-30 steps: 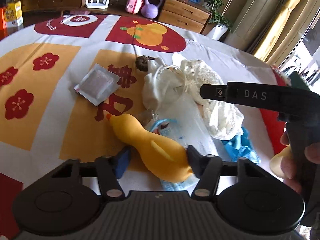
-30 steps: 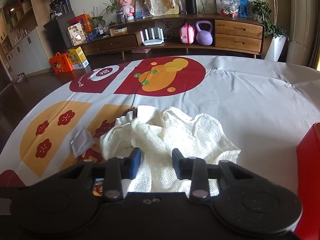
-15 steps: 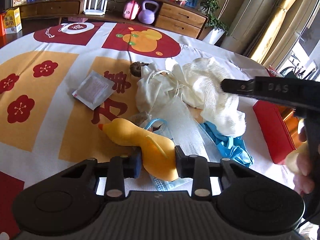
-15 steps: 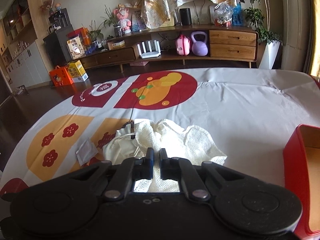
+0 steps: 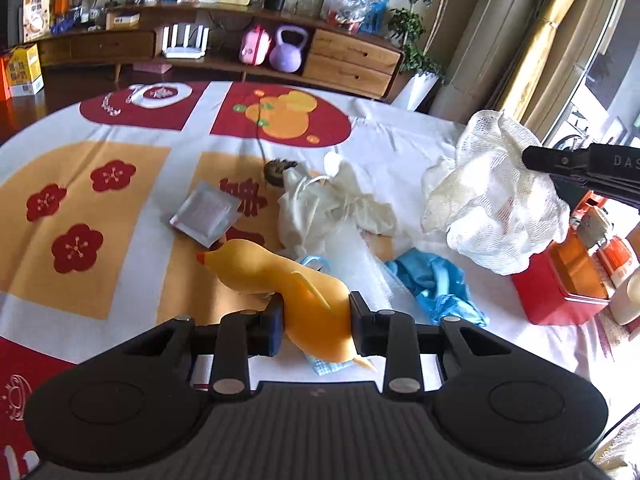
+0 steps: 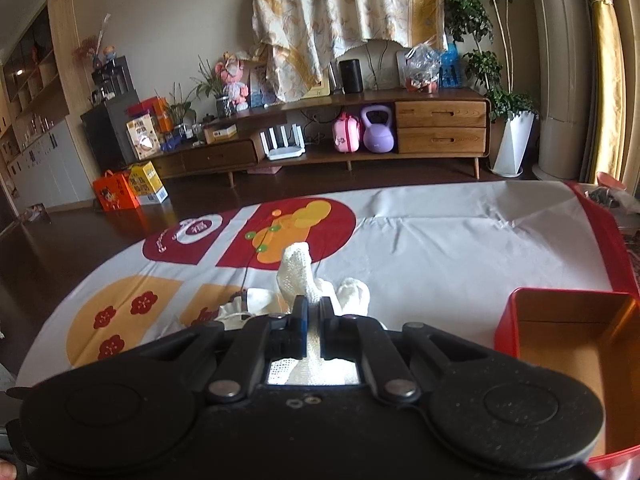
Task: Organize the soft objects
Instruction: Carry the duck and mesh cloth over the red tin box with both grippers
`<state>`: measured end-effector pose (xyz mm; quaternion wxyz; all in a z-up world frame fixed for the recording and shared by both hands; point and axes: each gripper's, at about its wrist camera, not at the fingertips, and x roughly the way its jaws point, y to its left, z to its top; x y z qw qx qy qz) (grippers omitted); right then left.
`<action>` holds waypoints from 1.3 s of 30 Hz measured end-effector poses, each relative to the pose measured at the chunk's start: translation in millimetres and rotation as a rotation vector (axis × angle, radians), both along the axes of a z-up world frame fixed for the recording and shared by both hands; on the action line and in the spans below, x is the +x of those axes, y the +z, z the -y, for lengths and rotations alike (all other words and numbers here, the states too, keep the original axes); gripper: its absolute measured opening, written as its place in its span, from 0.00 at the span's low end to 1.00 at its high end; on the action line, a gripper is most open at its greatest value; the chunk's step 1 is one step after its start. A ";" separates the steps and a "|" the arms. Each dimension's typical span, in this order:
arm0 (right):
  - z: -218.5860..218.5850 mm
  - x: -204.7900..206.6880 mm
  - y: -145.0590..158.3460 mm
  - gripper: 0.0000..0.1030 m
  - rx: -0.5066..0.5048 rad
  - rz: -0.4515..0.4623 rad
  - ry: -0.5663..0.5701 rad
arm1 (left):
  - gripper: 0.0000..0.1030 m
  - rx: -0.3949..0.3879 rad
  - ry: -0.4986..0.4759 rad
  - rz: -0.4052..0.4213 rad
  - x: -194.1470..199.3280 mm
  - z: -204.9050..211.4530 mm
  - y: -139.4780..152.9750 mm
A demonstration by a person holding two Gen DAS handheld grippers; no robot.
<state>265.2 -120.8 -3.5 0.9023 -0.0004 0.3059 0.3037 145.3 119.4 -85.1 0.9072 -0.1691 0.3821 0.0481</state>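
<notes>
Duck (image 5: 288,292) first, far left of the soft pile: my left gripper (image 5: 316,326) now pinches the yellow rubber duck around its body, pads dented into both flanks, beak aimed left. A sec ago the jaws stood wide w/ the duck lying between them; now they're clamped and the duck sits a bit higher off the printed tablecloth (image 5: 120,208), so I judge the pick is made and the lift begun. Just behind it, untouched on the cloth: grey foil sachet (image 5: 204,214), cream drawstring bag (image 5: 332,204), blue glove (image 5: 436,284), and a blue face mask (image 5: 324,364) peeking out under the duck.

Moving right: white mesh cloth (image 5: 496,200) now hangs in the air, bunched, gripped at its top by my right gripper (image 6: 314,316), whose jaws are pressed nearly together on a thin fold of it. One sec back those jaws were spread over the cloth while it lay flat on the pile; half a sec back they'd just shut. The cloth has since come up and drifted right.

Far right: red box (image 6: 560,312), open, orange lining, nothing visible inside from this angle. Both soft items are in hand, so prob. next is carrying them over to the box; neither is in yet.
</notes>
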 end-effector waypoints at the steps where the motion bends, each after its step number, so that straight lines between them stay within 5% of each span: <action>1: 5.0 -1.2 4.8 0.05 0.011 0.002 -0.001 | 0.31 0.001 -0.006 0.005 -1.8 1.1 3.9; 19: 93.1 -13.1 63.0 0.05 0.061 0.085 -0.106 | 0.31 0.059 -0.202 0.120 14.0 67.6 77.4; 39: 188.8 23.1 54.9 0.05 0.079 0.101 -0.259 | 0.31 0.105 -0.455 0.158 95.4 211.3 94.1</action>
